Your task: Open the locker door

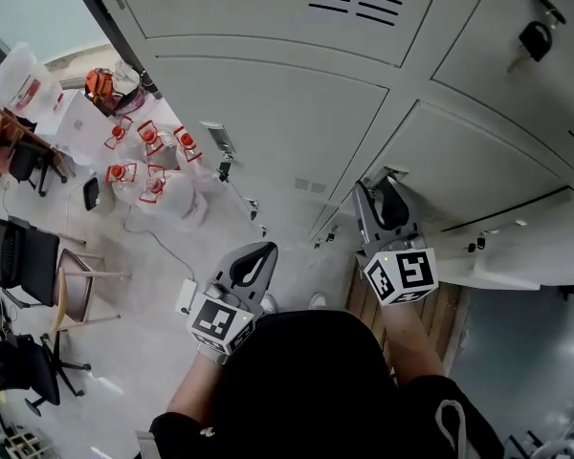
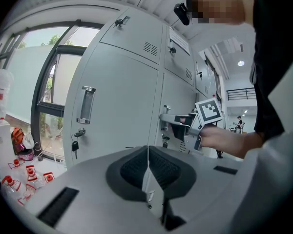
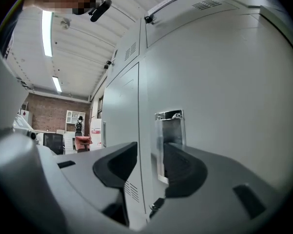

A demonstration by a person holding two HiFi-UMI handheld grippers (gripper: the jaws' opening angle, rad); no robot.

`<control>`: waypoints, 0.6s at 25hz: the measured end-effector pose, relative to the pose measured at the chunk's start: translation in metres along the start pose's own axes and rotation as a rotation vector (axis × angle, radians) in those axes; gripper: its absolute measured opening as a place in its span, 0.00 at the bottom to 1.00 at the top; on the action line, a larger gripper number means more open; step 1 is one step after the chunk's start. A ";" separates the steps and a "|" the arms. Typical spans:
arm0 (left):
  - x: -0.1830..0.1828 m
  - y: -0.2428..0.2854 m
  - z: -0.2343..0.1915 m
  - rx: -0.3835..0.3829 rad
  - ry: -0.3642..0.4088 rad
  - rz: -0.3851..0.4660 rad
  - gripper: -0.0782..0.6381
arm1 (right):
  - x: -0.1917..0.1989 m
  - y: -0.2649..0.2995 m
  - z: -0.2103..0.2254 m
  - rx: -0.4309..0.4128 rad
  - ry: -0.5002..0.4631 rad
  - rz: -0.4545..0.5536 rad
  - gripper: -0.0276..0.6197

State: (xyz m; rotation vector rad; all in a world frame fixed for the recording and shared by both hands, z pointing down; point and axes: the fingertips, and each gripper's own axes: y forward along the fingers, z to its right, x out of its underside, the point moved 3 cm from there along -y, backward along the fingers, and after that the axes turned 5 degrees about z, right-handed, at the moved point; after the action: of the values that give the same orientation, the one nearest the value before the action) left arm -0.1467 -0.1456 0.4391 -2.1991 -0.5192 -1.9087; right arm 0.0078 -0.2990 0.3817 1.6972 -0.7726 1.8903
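Grey locker doors (image 1: 268,103) fill the wall in front of me. My right gripper (image 1: 381,194) is up against one door (image 3: 224,106) at its left edge. Its jaws stand open, and the chrome recessed handle (image 3: 170,130) sits in the gap between them; the pads do not press on it. In the left gripper view, the right gripper (image 2: 178,123) shows level with that handle. My left gripper (image 1: 256,256) hangs back from the lockers, lower and to the left. It is shut (image 2: 147,152) with nothing in it. It faces another door with a chrome handle (image 2: 86,105) and hanging keys (image 2: 76,143).
Several water jugs with red caps (image 1: 143,161) stand on the floor at the left by the window. Black chairs (image 1: 19,256) and a desk sit further left. A key with a black fob (image 1: 536,36) hangs from an upper right locker. A wooden strip (image 1: 450,314) lies under the right arm.
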 end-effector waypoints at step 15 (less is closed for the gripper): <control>0.005 -0.018 -0.009 -0.057 -0.010 -0.011 0.14 | 0.001 0.006 0.005 0.086 0.027 0.039 0.29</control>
State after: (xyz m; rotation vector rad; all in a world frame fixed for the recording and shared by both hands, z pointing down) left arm -0.1609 -0.1317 0.4436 -2.2458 -0.4855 -1.9427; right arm 0.0068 -0.3069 0.3828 1.7153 -0.7286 1.9957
